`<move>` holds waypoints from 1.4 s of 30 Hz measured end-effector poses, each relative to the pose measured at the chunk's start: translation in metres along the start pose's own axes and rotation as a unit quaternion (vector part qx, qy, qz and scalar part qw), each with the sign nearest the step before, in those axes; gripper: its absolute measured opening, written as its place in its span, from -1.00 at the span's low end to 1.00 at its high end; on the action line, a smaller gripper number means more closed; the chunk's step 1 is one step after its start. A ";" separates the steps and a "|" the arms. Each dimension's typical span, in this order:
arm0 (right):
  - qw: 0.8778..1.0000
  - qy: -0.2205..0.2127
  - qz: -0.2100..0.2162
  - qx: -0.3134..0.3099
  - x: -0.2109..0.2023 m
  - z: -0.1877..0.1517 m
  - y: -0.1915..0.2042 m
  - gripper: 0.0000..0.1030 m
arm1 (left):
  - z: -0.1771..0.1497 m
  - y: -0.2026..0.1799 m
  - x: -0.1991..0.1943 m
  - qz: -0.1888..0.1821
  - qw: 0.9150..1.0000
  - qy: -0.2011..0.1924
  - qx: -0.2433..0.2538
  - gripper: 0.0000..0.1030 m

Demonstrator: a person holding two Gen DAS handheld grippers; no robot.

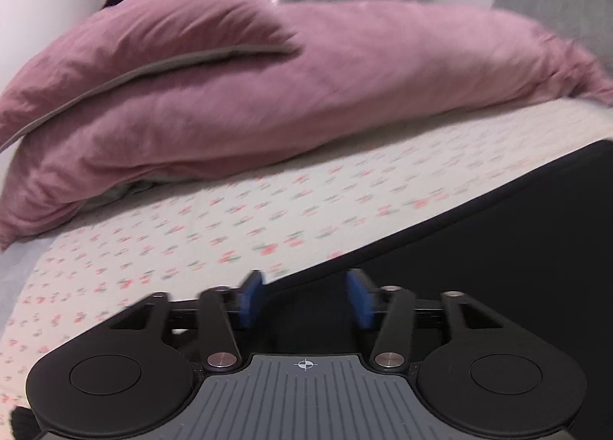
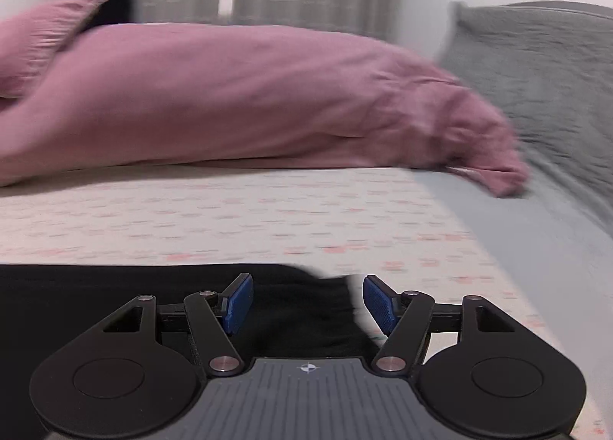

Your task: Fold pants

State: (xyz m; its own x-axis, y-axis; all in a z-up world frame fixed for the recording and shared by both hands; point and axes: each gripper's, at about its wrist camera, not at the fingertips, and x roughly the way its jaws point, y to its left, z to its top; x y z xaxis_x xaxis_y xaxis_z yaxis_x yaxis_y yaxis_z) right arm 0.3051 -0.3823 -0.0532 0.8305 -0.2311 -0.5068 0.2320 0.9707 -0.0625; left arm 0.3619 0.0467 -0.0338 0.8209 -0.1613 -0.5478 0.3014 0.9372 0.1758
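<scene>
Fingers [image 1: 249, 302] parted on both grippers — angled down over black pants [image 2: 115, 298].

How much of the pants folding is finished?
Looks done: the black pants lie flat on the flowered sheet with a straight edge, though the fold count is hidden. In hand: nothing; the left gripper and right gripper both stand open over the cloth. Left: possibly another fold.

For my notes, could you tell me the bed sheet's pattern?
Bed sheet: white with small pink flowers; left wrist view.
</scene>
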 end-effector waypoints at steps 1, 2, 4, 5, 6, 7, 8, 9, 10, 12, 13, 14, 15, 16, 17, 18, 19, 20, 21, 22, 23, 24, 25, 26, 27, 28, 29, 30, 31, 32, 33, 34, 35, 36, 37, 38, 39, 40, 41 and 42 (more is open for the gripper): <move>1.000 0.006 0.021 -0.008 -0.004 -0.001 0.013 0.27 | 0.001 -0.011 -0.007 -0.016 1.000 -0.003 0.000 0.09; 0.999 0.014 0.041 -0.016 -0.007 -0.003 0.025 0.27 | 0.001 -0.021 -0.011 -0.033 0.999 -0.002 0.001 0.09; 0.996 0.038 0.079 -0.031 -0.008 -0.011 0.051 0.28 | 0.000 -0.042 -0.018 -0.070 0.998 0.005 0.006 0.10; 0.994 0.047 0.089 -0.037 -0.008 -0.016 0.059 0.29 | -0.002 -0.052 -0.020 -0.084 0.996 0.009 0.013 0.10; 0.993 0.051 0.095 -0.043 -0.007 -0.021 0.066 0.30 | -0.005 -0.061 -0.022 -0.095 0.995 0.016 0.022 0.10; 0.992 0.057 0.096 -0.049 -0.005 -0.028 0.069 0.31 | -0.008 -0.067 -0.022 -0.102 0.994 0.025 0.034 0.10; 0.992 0.064 0.093 -0.055 -0.003 -0.033 0.070 0.31 | -0.014 -0.072 -0.021 -0.104 0.993 0.037 0.047 0.10; 0.992 0.070 0.086 -0.059 -0.002 -0.039 0.066 0.32 | -0.020 -0.074 -0.020 -0.100 0.992 0.049 0.058 0.10; 0.993 0.065 0.085 -0.052 -0.002 -0.044 0.056 0.34 | -0.027 -0.074 -0.020 -0.094 0.992 0.060 0.066 0.10; 0.995 0.068 0.076 -0.024 -0.003 -0.048 0.028 0.39 | -0.041 -0.060 -0.027 -0.094 0.993 0.056 0.049 0.17; 0.996 0.075 0.056 -0.007 -0.002 -0.050 0.011 0.45 | -0.046 -0.052 -0.030 -0.094 0.993 0.058 0.038 0.20; 0.996 0.076 0.043 0.005 -0.002 -0.052 -0.004 0.45 | -0.051 -0.042 -0.033 -0.094 0.994 0.056 0.025 0.22; 0.996 0.075 0.039 0.016 -0.002 -0.055 -0.020 0.42 | -0.057 -0.033 -0.038 -0.104 0.993 0.051 0.010 0.22; 0.996 0.072 0.043 0.025 -0.004 -0.058 -0.033 0.30 | -0.061 -0.026 -0.043 -0.118 0.992 0.048 -0.002 0.23; 0.996 0.072 0.045 0.029 -0.006 -0.059 -0.042 0.11 | -0.064 -0.020 -0.046 -0.127 0.991 0.047 -0.012 0.25; 0.996 0.072 0.049 0.030 -0.009 -0.060 -0.048 0.08 | -0.068 -0.014 -0.050 -0.134 0.990 0.046 -0.019 0.26; 0.996 0.073 0.051 0.029 -0.011 -0.061 -0.050 0.07 | -0.072 -0.010 -0.053 -0.137 0.989 0.043 -0.021 0.26; 0.996 0.075 0.047 0.026 -0.014 -0.060 -0.047 0.07 | -0.074 -0.007 -0.056 -0.141 0.989 0.044 -0.025 0.30; 0.996 0.078 0.041 0.022 -0.015 -0.058 -0.042 0.14 | -0.075 -0.004 -0.059 -0.142 0.988 0.049 -0.027 0.31; 0.996 0.083 0.034 0.022 -0.018 -0.056 -0.035 0.46 | -0.074 -0.004 -0.061 -0.142 0.988 0.052 -0.026 0.31; 0.996 0.086 0.031 0.024 -0.019 -0.053 -0.030 0.57 | -0.074 -0.002 -0.065 -0.142 0.988 0.052 -0.027 0.31; 0.996 0.081 0.040 0.025 -0.023 -0.051 -0.023 0.61 | -0.072 0.000 -0.068 -0.139 0.989 0.051 -0.030 0.31; 0.995 0.075 0.061 0.024 -0.028 -0.052 -0.019 0.60 | -0.071 0.004 -0.073 -0.131 0.990 0.045 -0.034 0.30; 0.994 0.072 0.081 0.022 -0.032 -0.052 -0.012 0.61 | -0.070 0.008 -0.079 -0.120 0.991 0.035 -0.037 0.28; 0.993 0.071 0.094 0.019 -0.034 -0.050 -0.003 0.61 | -0.070 0.012 -0.083 -0.110 0.993 0.026 -0.040 0.29; 0.992 0.072 0.104 0.013 -0.036 -0.048 0.008 0.61 | -0.070 0.017 -0.087 -0.100 0.994 0.021 -0.046 0.30; 0.991 0.072 0.112 0.008 -0.037 -0.047 0.017 0.62 | -0.070 0.023 -0.089 -0.092 0.994 0.020 -0.054 0.31; 0.990 0.072 0.121 0.002 -0.037 -0.047 0.026 0.62 | -0.072 0.029 -0.089 -0.083 0.994 0.023 -0.063 0.31; 0.989 0.073 0.129 -0.002 -0.036 -0.047 0.035 0.62 | -0.074 0.034 -0.089 -0.074 0.995 0.026 -0.069 0.32; 0.988 0.077 0.135 -0.004 -0.035 -0.047 0.042 0.62 | -0.078 0.037 -0.089 -0.064 0.995 0.033 -0.072 0.32; 0.987 0.083 0.138 -0.005 -0.032 -0.049 0.048 0.62 | -0.081 0.041 -0.087 -0.053 0.995 0.041 -0.075 0.32; 0.986 0.088 0.139 -0.006 -0.028 -0.048 0.050 0.62 | -0.087 0.045 -0.085 -0.042 0.994 0.054 -0.080 0.32; 0.986 0.095 0.138 -0.007 -0.024 -0.049 0.055 0.62 | -0.093 0.048 -0.083 -0.035 0.994 0.066 -0.085 0.32; 0.985 0.105 0.138 -0.008 -0.022 -0.052 0.057 0.63 | -0.098 0.052 -0.083 -0.031 0.992 0.076 -0.094 0.33; 0.984 0.113 0.135 -0.013 -0.022 -0.056 0.059 0.68 | -0.103 0.055 -0.084 -0.031 0.991 0.077 -0.103 0.33; 0.984 0.112 0.133 -0.022 -0.023 -0.059 0.060 0.75 | -0.107 0.058 -0.088 -0.033 0.991 0.074 -0.111 0.33; 0.984 0.115 0.133 -0.033 -0.025 -0.061 0.060 0.78 | -0.108 0.061 -0.092 -0.036 0.990 0.076 -0.113 0.33; 0.983 0.123 0.129 -0.044 -0.026 -0.062 0.060 0.81 | -0.108 0.063 -0.096 -0.037 0.990 0.082 -0.110 0.35; 0.982 0.130 0.125 -0.051 -0.028 -0.061 0.060 0.82 | -0.108 0.064 -0.098 -0.037 0.989 0.096 -0.102 0.48; 0.981 0.139 0.120 -0.057 -0.030 -0.059 0.059 0.82 | -0.110 0.065 -0.099 -0.035 0.988 0.119 -0.089 0.60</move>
State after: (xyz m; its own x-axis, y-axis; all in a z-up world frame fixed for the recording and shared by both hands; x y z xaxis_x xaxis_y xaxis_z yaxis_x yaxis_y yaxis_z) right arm 0.2637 -0.3141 -0.0925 0.6808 0.0164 -0.7322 -0.0240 0.9997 0.0000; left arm 0.2472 0.1570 -0.0581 0.6580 -0.1704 -0.7334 0.2454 0.9694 -0.0050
